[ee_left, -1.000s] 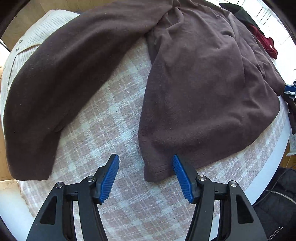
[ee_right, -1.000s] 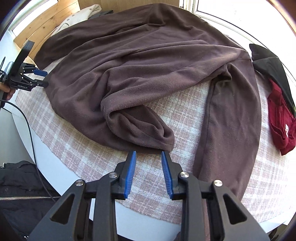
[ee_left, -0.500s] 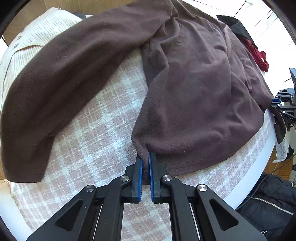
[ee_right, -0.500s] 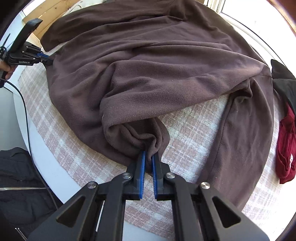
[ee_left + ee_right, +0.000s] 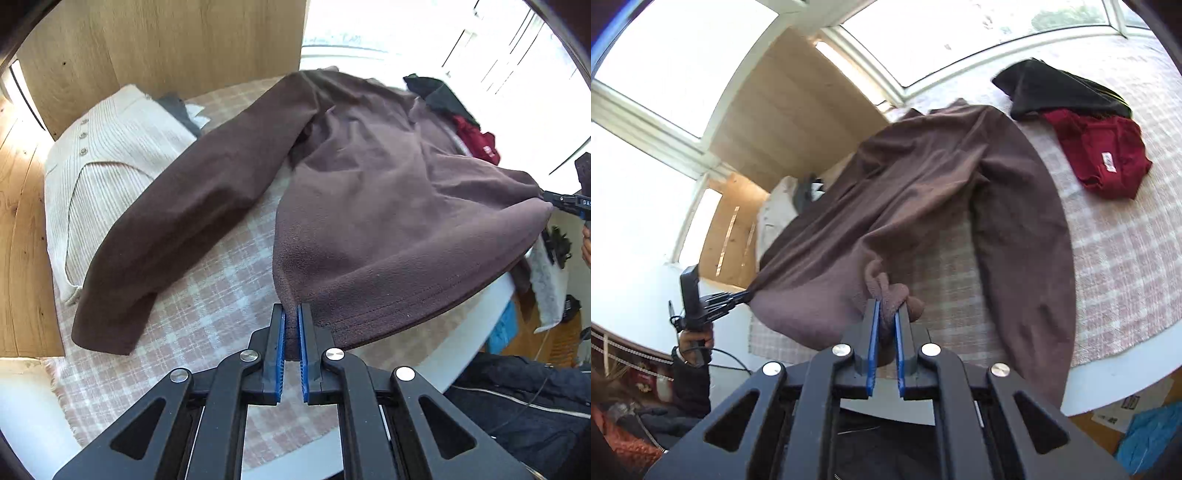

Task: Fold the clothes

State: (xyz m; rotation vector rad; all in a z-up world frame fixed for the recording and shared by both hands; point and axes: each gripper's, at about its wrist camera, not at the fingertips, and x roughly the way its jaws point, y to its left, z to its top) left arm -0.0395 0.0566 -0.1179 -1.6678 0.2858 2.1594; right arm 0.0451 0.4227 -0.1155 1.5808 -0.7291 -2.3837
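Two grips: left gripper (image 5: 291,325) and right gripper (image 5: 884,319) each clamp the brown fleece sweater's (image 5: 388,221) hem.
Risk: bunched right-hand hold — fleece slips free, hem sags.

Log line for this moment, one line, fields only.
left gripper: shut on sweater hem corner | right gripper: shut on other hem corner | hem: raised off table | sleeves: on tablecloth

Bright daylight — windows (image 5: 683,48) blown out, fisheye edges warped, slight blur.
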